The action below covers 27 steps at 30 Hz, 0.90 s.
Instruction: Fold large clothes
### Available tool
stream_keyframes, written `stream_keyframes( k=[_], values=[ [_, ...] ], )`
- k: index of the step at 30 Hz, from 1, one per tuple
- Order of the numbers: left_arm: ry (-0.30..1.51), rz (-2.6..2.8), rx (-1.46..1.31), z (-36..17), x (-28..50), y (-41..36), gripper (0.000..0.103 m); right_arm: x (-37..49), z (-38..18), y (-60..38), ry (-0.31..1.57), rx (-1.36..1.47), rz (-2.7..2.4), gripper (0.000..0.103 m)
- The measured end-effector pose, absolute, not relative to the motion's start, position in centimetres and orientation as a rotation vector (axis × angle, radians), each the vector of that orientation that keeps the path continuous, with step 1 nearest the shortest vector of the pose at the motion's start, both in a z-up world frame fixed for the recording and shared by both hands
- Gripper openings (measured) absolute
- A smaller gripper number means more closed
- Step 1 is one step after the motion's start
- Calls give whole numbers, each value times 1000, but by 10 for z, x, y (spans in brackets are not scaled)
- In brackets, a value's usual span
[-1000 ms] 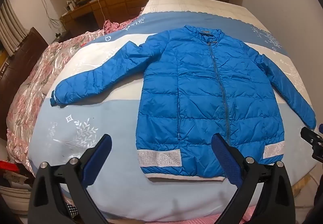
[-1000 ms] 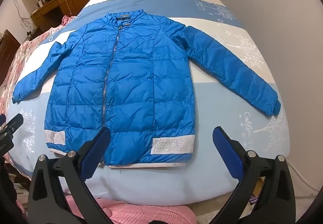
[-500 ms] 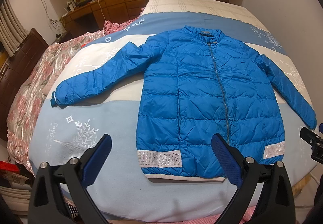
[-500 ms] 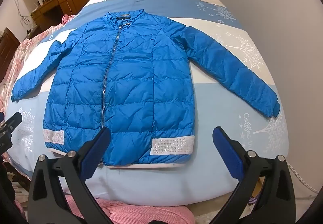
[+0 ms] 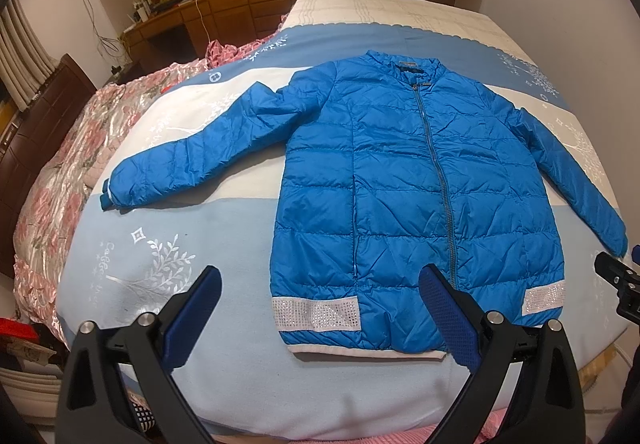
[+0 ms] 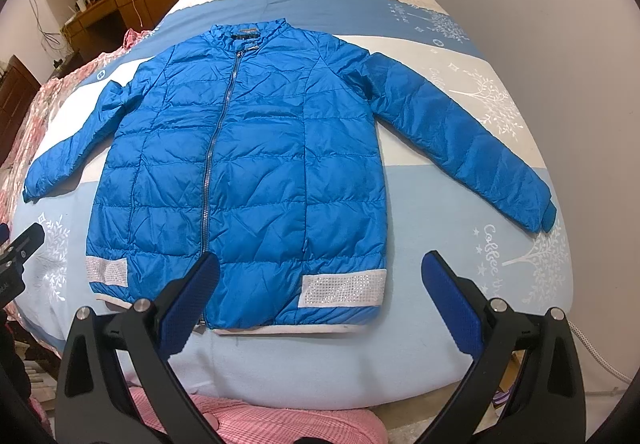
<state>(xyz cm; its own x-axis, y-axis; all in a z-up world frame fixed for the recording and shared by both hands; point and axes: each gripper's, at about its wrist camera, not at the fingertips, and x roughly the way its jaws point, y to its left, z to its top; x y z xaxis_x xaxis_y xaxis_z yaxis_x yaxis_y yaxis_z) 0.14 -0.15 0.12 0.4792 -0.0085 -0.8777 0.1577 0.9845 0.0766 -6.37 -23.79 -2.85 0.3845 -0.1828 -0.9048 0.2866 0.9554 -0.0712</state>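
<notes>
1. Jacket (image 5: 404, 184), blue and quilted, lay flat and zipped on the bed (image 5: 248, 384) in the left wrist view, sleeves spread; left tongs (image 5: 320, 308) gaped wide above its hem, holding nothing.
2. Right wrist view: right tongs (image 6: 320, 296) stood wide and empty over the jacket (image 6: 256, 164) hem.

Your left tongs (image 5: 320, 308) have bare bedspread (image 5: 168, 244) below the left sleeve (image 5: 192, 164). Your right tongs (image 6: 320, 292) have bare bed beside the hem (image 6: 296, 330), though the wall (image 6: 560, 24) probably crowds that side.
</notes>
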Motion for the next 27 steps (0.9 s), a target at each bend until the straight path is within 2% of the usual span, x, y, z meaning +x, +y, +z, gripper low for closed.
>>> stream_keyframes(
  k=[27],
  values=[
    [1069, -100, 154, 1, 1, -1, 99, -62, -30, -236, 1139, 103, -299, 100]
  ],
)
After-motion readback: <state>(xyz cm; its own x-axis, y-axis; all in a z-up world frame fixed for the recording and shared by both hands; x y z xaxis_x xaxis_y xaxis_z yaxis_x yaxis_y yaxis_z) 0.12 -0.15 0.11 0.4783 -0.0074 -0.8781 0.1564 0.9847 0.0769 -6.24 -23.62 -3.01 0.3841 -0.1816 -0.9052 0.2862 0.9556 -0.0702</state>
